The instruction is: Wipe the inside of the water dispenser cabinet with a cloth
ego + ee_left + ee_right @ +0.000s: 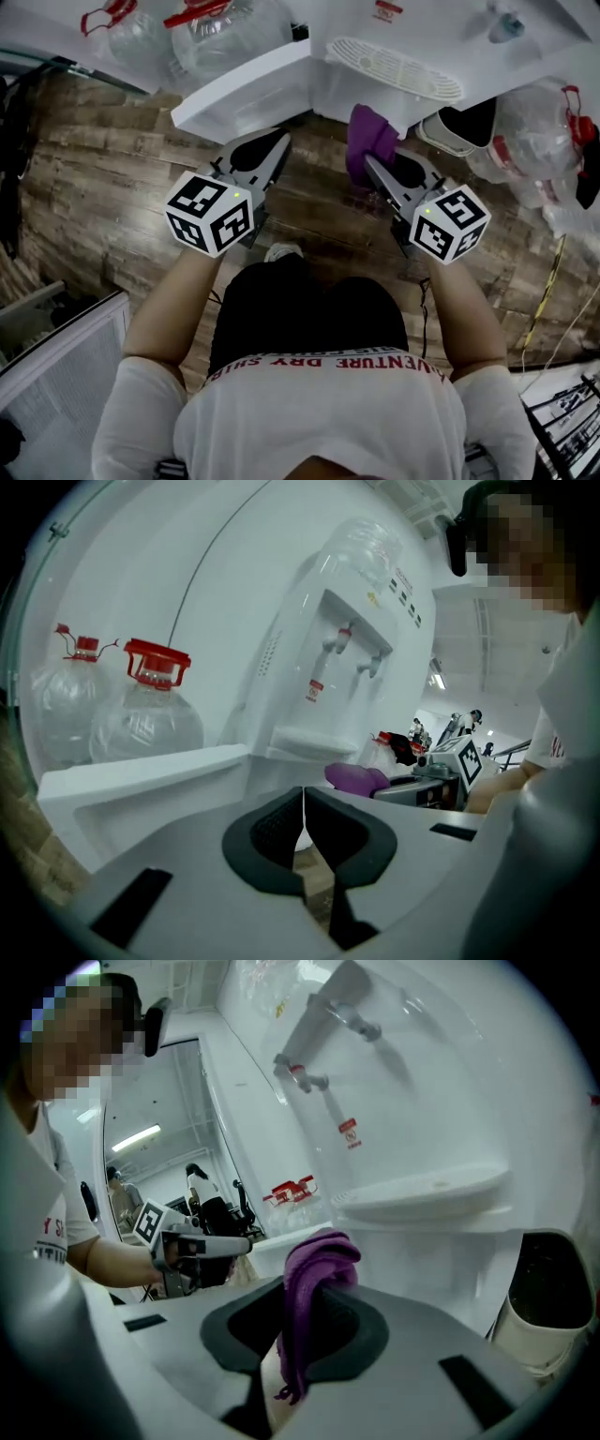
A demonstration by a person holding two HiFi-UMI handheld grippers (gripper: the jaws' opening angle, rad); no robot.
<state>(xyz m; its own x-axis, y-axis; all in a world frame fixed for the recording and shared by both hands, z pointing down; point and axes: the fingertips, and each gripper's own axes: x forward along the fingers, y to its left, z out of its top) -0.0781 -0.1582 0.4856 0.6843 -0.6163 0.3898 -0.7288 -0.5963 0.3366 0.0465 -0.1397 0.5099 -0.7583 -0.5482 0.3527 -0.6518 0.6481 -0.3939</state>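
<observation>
Right hand-held gripper (302, 1327) pinches purple cloth (317, 1262); left hand-held gripper (303, 823) pressed together; wood-plank floor (94, 187), white dispenser (328, 667).

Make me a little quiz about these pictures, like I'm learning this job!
1. Fill the gap: the right gripper is shut on a purple ____.
2. True or false: the left gripper has its fingers wide apart.
3. Pick one: the cap on the big water bottle beside the water dispenser is A) red, B) blue, C) green.

Key: 1 cloth; 2 false, they are together with nothing between them; 3 A.
</observation>
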